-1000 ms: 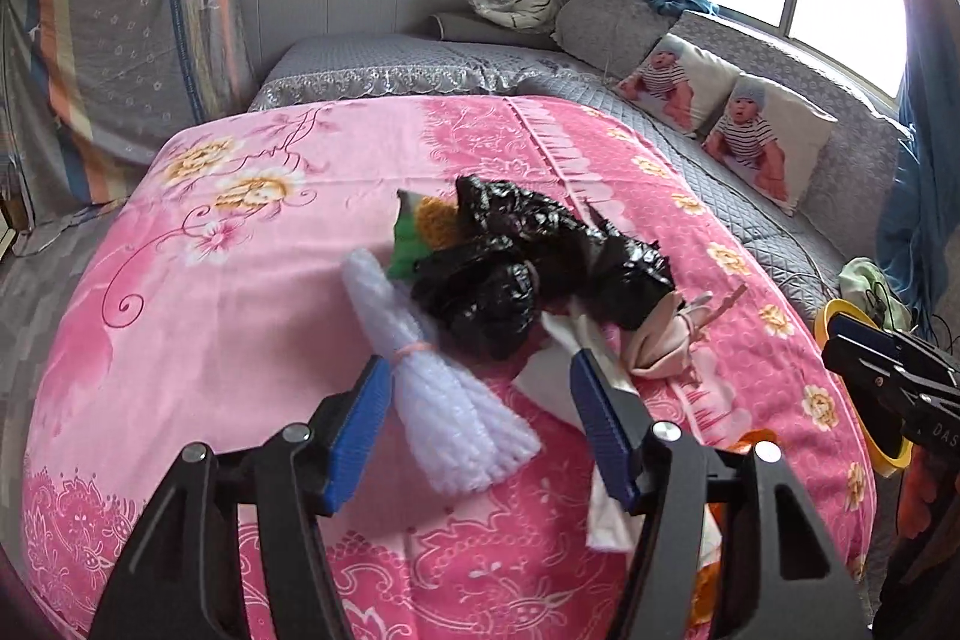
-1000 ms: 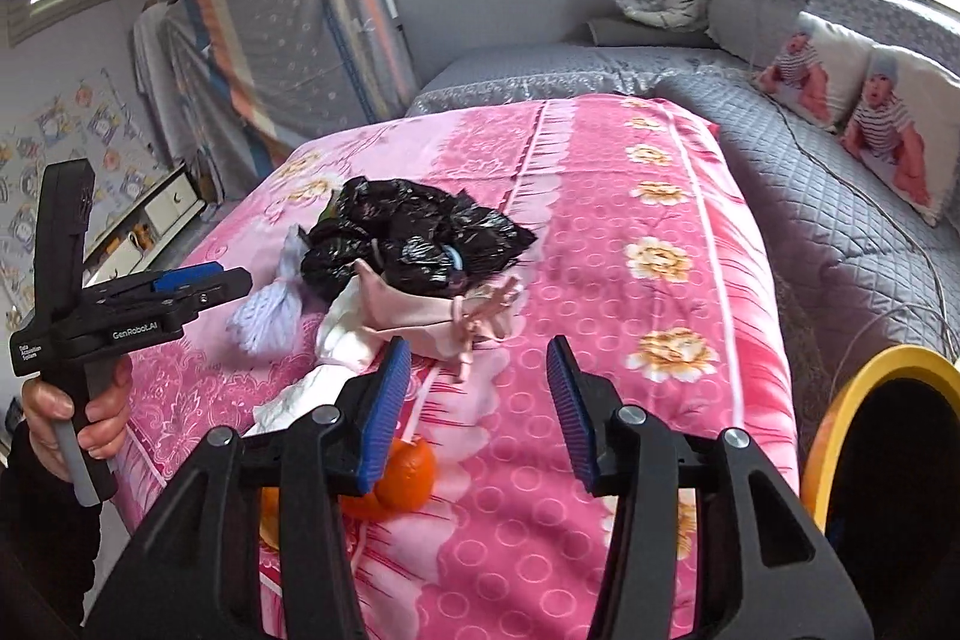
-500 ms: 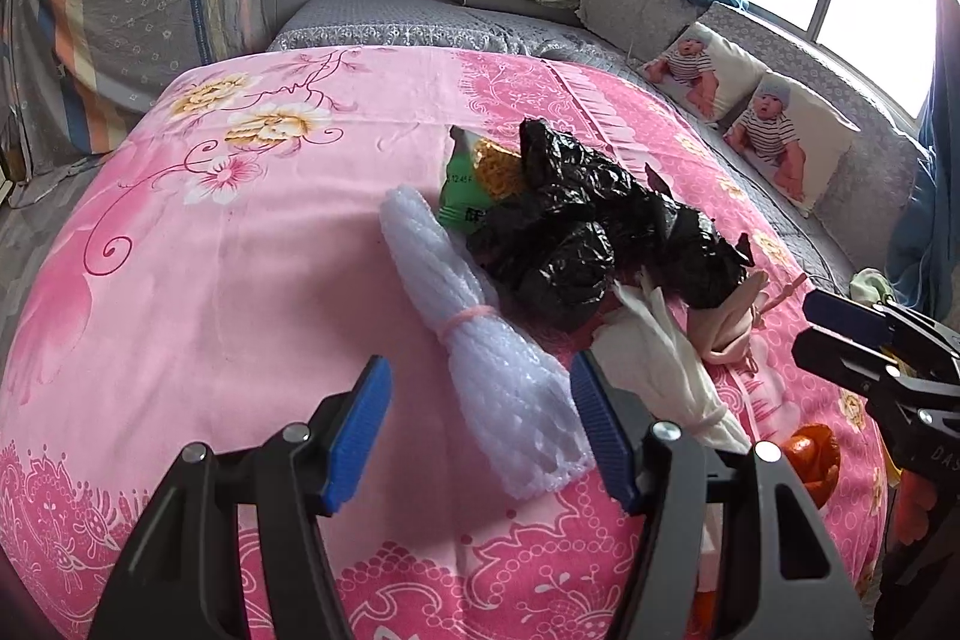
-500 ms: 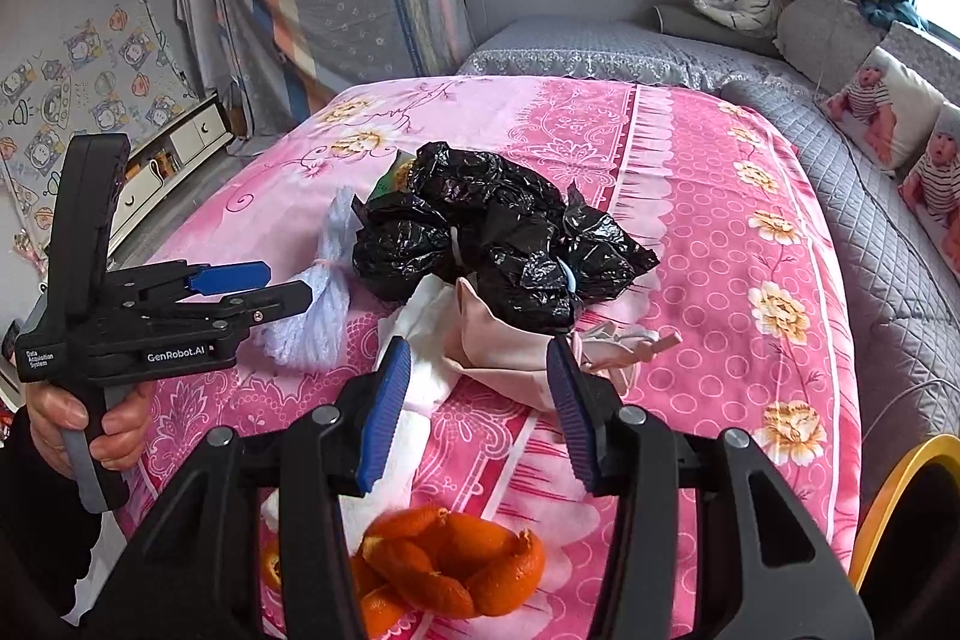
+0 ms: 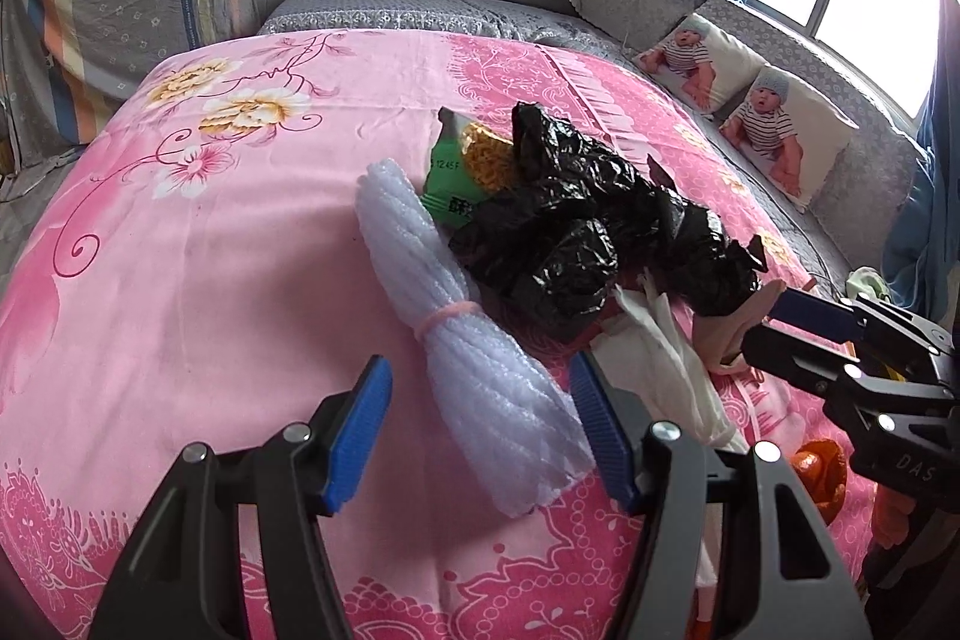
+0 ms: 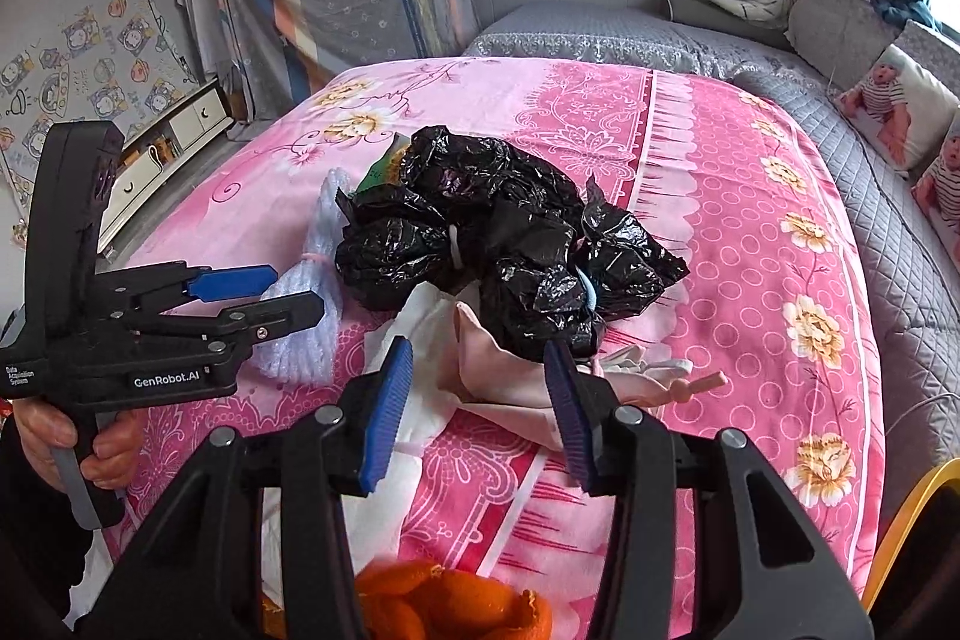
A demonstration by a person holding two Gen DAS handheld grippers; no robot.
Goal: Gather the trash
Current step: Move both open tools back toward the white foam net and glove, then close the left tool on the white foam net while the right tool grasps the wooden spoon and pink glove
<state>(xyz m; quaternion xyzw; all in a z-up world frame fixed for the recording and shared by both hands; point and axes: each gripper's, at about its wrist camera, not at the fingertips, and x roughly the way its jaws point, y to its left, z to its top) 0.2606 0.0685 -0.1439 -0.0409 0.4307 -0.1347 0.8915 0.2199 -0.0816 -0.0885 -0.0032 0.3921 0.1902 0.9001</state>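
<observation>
Nothing collected yet; left gripper (image 5: 480, 430) open astride foam bundle (image 5: 474, 364); right gripper (image 6: 474, 400) open, pink glove (image 6: 510, 376) just ahead.

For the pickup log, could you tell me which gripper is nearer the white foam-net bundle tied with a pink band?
Left. The left gripper straddles the white foam-net bundle; the right gripper hovers beside it over pale pink plastic.

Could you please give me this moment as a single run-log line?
left gripper: open, around foam net | right gripper: open, over pink glove | black bags: untouched on bed
</observation>
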